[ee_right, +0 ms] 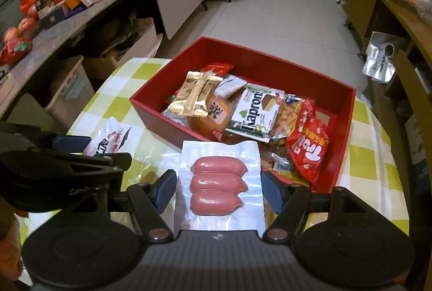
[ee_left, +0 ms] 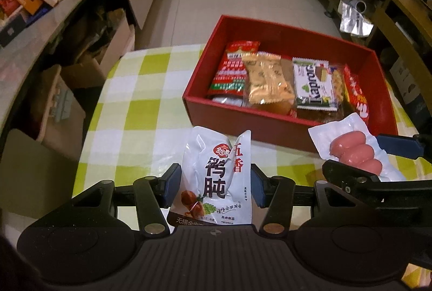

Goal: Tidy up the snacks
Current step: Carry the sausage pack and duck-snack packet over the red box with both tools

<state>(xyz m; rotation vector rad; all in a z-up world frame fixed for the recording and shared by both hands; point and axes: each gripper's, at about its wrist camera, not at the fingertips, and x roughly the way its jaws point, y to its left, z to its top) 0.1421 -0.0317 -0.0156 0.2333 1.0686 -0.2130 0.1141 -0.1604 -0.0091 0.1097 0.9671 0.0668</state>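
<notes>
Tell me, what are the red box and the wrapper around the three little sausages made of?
The red box looks like stiff cardboard with a matte finish: straight thin walls, sharp corners, no shine. The sausage wrapper seems to be clear vacuum-sealed plastic film, glossy, clinging to each sausage, with a flat textured margin. Whether its back is also clear cannot be told.
</notes>
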